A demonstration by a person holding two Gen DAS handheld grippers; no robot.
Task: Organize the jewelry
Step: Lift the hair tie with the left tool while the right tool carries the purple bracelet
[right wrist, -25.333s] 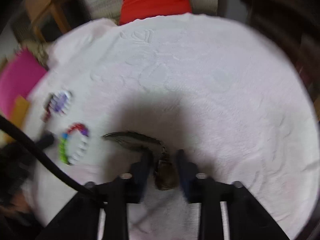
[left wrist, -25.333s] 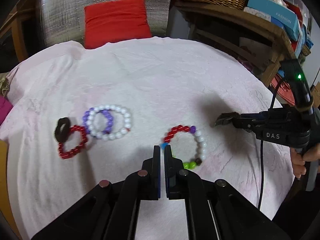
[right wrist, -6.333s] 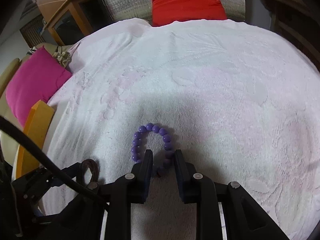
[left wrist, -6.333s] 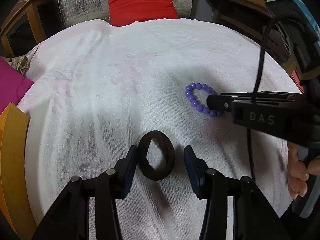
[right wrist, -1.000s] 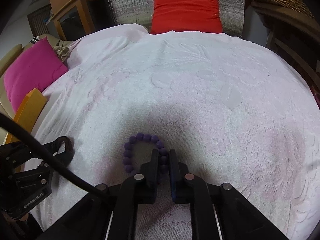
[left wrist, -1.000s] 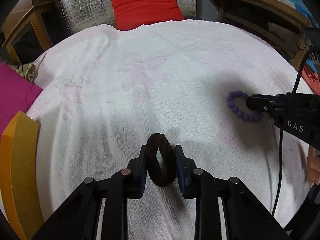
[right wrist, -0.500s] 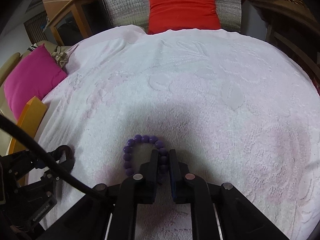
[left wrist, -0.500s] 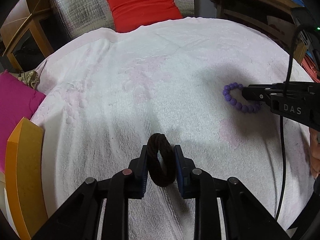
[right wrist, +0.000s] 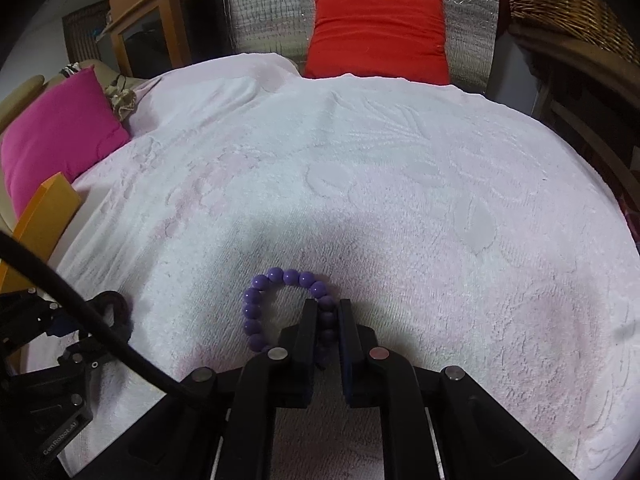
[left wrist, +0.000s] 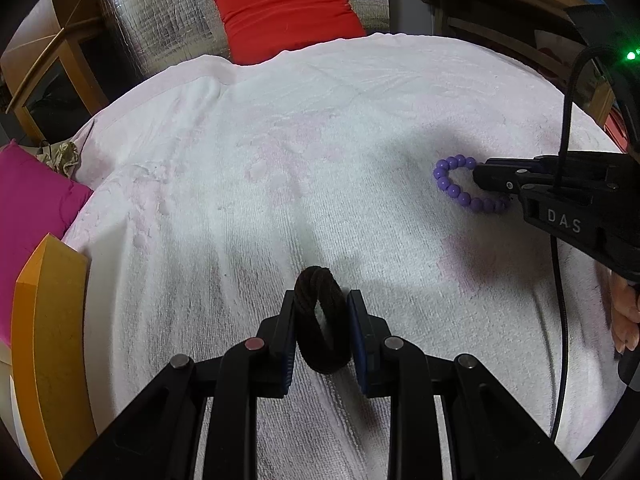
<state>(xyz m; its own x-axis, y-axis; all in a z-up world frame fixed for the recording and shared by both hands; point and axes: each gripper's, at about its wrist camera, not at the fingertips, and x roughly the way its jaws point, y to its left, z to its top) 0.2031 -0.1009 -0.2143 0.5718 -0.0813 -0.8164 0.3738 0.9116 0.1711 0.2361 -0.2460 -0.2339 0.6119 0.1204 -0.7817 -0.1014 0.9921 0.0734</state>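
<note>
Left hand-held gripper (left wrist: 321, 312) pinches a dark braided ring (left wrist: 322, 322) upright between its pads; right hand-held gripper (right wrist: 325, 320) clamps the purple bead bracelet (right wrist: 276, 300), loop trailing left. Bare pink towel (right wrist: 400, 184) stretches ahead; orange block (left wrist: 48, 336) flanks far left.

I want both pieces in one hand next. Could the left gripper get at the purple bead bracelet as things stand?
Probably not. The left gripper has its jaws shut on the dark braided ring, so there is no room between them, and the right gripper is clamped on the purple bead bracelet at its near side.
</note>
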